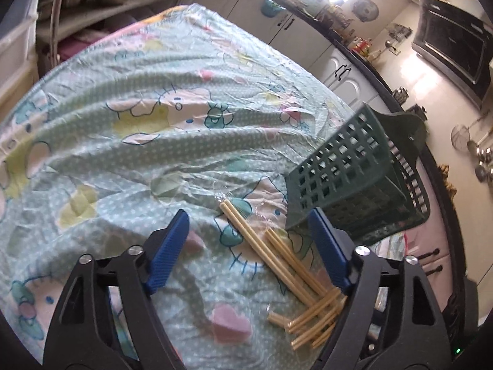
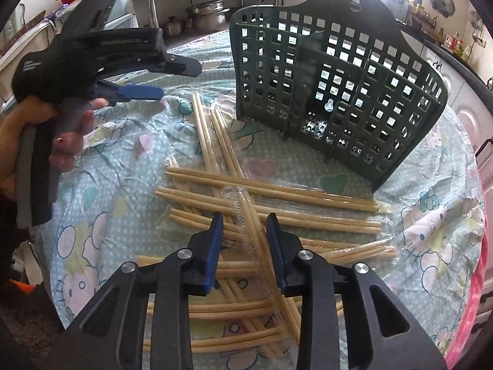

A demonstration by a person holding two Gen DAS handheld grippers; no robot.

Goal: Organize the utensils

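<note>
Left wrist view: left gripper (image 1: 249,228) well open, nothing between the blue pads, tilted down over the patterned tablecloth (image 1: 123,141). Wrapped chopsticks (image 1: 277,262) just ahead and right of centre, long axes running from upper left to lower right, the near ends passing under the right-hand finger. Green slotted utensil holder (image 1: 354,178) further ahead on the right, standing at the table's edge. No contact with any stick.

Right wrist view: right gripper (image 2: 245,231) narrowed to a small gap, straddling one wrapped chopstick pair (image 2: 246,212) on top of the pile. Long axis of that pair running away from the camera, nearly in line with the fingers rather than across them. Cannot tell whether the pads press on the wrapper or stand just off it. Rest of the pile crossing beneath, mostly side to side. Utensil holder (image 2: 339,86) upright beyond the pile, ahead and slightly right, open top facing up. Left gripper (image 2: 148,92) held in a person's hand (image 2: 64,141) at upper left, off to the side of the sticks.

Right hand judged nearer the pick; the holder lies straight ahead of it.
</note>
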